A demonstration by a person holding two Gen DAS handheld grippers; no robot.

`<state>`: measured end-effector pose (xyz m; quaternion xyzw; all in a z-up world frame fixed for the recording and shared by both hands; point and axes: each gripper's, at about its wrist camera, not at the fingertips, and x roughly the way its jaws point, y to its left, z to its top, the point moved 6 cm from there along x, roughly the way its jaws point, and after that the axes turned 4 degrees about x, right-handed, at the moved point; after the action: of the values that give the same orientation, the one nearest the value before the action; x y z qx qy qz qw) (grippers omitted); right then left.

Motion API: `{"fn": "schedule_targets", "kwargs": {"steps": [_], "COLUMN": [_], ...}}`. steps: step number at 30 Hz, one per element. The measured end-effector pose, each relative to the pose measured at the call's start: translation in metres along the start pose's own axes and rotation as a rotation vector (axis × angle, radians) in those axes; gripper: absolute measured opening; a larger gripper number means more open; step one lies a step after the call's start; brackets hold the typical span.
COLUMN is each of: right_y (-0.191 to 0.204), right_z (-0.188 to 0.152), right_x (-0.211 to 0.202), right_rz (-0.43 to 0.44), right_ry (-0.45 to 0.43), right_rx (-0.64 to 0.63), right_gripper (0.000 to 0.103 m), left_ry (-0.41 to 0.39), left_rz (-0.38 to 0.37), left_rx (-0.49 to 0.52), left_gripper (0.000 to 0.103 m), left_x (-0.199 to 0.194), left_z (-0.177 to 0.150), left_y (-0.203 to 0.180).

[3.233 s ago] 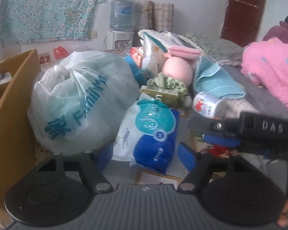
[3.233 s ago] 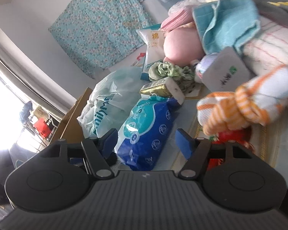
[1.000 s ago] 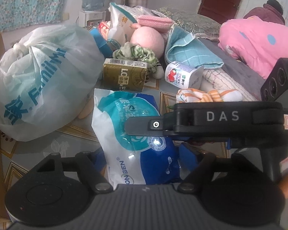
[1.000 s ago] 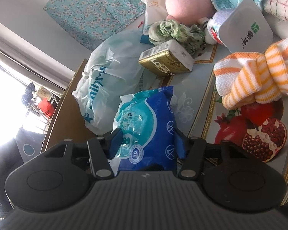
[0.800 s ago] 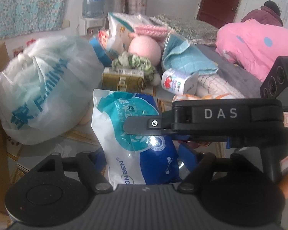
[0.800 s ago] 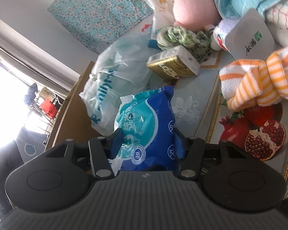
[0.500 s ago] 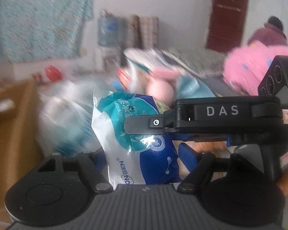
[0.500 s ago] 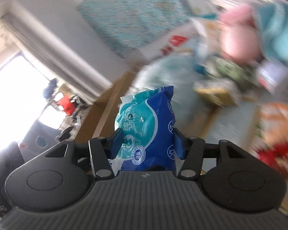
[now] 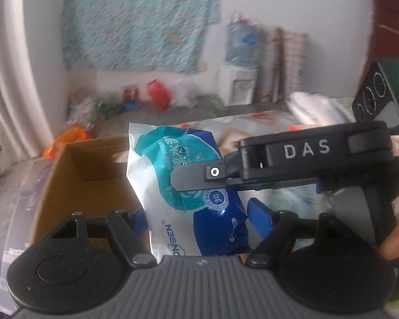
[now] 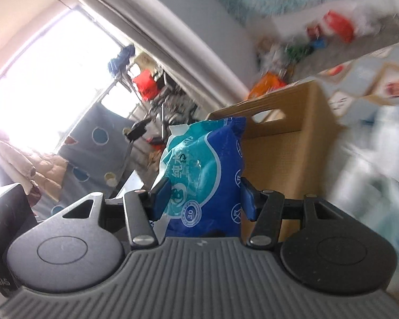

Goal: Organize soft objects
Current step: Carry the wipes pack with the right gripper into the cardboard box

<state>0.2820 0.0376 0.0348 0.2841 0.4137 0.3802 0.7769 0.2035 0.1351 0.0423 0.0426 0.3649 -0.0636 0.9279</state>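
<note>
A blue-and-white pack of wet wipes (image 9: 188,202) hangs in the air, gripped from two sides. My left gripper (image 9: 199,220) is shut on its lower end, one blue pad against each edge. My right gripper (image 9: 188,180) reaches in from the right across the pack's front. In the right wrist view its own blue pads press both sides of the pack (image 10: 207,170), so the right gripper (image 10: 203,202) is shut on it too. An open brown cardboard box (image 9: 66,186) stands just left of and behind the pack, and its handle-hole wall (image 10: 292,138) shows behind the pack.
A white plastic bag (image 10: 372,186) is a blur at the right. The patterned tablecloth (image 9: 252,130) runs behind the box. A water dispenser (image 9: 239,90) and floor clutter line the far wall. A person's finger (image 9: 396,244) holds the right gripper's handle.
Both grippers rose with the wipes pack off the table and swung left. The pile of soft things left the view and the cardboard box came in behind the pack.
</note>
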Motion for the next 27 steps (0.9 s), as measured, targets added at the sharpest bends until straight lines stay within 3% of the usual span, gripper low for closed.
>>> {"fn": "schedule_targets", "kwargs": {"steps": [6, 11, 15, 17, 19, 23, 27], "right_y": [-0.022, -0.041, -0.064, -0.077, -0.088, -0.090, -0.085], "right_z": [0.045, 0.056, 0.058, 0.048, 0.039, 0.030, 0.026], "right_x": [0.108, 0.172, 0.209, 0.225, 0.235, 0.241, 0.245], "right_rz": [-0.039, -0.094, -0.123, -0.152, -0.163, -0.146, -0.123], "right_ry": [0.134, 0.185, 0.188, 0.214, 0.238, 0.256, 0.263], "right_rx": [0.123, 0.208, 0.314, 0.362, 0.410, 0.439, 0.461], "right_gripper": [0.055, 0.054, 0.055, 0.055, 0.055, 0.055, 0.055], "left_ry": [0.159, 0.262, 0.296, 0.323, 0.336, 0.351, 0.348], "left_rz": [0.041, 0.081, 0.199, 0.259, 0.272, 0.224, 0.222], "left_rx": [-0.035, -0.048, -0.028, -0.008, 0.003, -0.039, -0.029], "left_gripper": [0.077, 0.077, 0.082, 0.082, 0.082, 0.082, 0.082], "left_x": [0.079, 0.132, 0.160, 0.170, 0.173, 0.166, 0.153], "left_z": [0.012, 0.014, 0.010, 0.006, 0.002, 0.000, -0.004], "left_y": [0.085, 0.131, 0.151, 0.159, 0.161, 0.164, 0.160]}}
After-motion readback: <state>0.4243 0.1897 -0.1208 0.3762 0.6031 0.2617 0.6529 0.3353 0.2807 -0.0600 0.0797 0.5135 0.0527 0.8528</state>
